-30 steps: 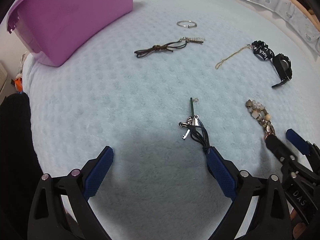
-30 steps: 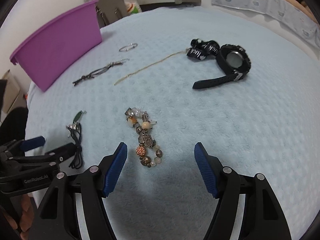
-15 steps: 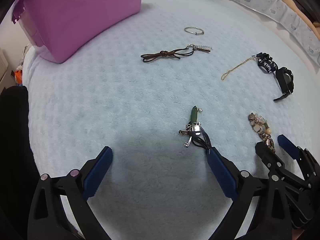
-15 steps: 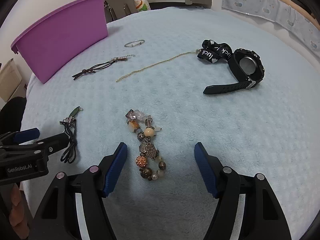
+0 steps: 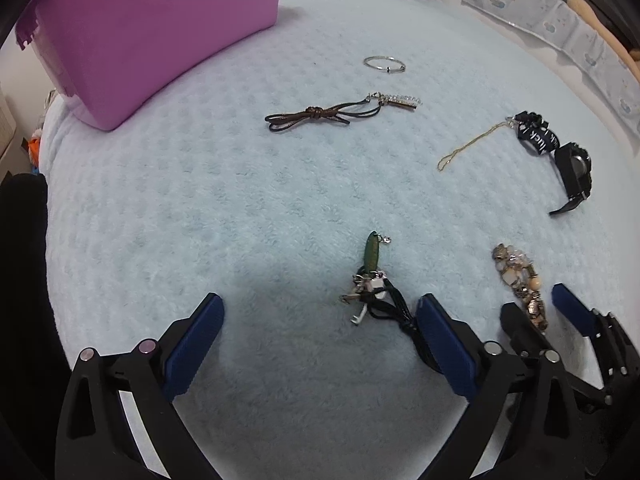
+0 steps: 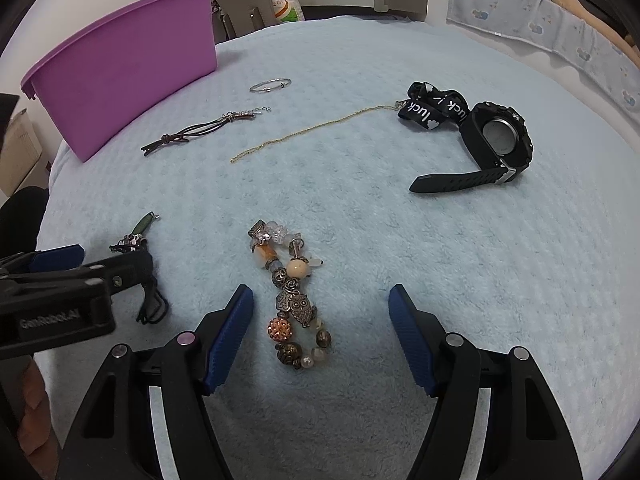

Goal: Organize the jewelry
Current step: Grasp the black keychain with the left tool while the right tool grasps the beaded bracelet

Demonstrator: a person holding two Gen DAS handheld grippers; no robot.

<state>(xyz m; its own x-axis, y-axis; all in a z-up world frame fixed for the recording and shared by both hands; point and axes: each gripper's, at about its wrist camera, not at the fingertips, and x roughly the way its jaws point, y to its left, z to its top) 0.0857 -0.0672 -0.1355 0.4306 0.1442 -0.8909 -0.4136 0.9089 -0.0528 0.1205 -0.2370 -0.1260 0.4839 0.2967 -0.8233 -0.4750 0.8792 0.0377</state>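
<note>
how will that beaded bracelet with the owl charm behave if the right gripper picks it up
The beaded bracelet lies as a loose, bent string of separate beads, so it will probably droop from wherever it is pinched. Its round beads look hard and smooth, so they may slip on the right gripper, whose jaws stand open around it. Mixed metal charms suggest some heft.

blanket (image 5: 200, 200) centre clear; purple bin (image 5: 140, 40) prob. blocks far-left.

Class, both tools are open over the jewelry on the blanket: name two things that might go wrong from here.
1. The beaded bracelet lies off-centre between the right tool pads, so a grip may slip.
2. The black cord necklace runs under the left tool pad and may snag.
</note>
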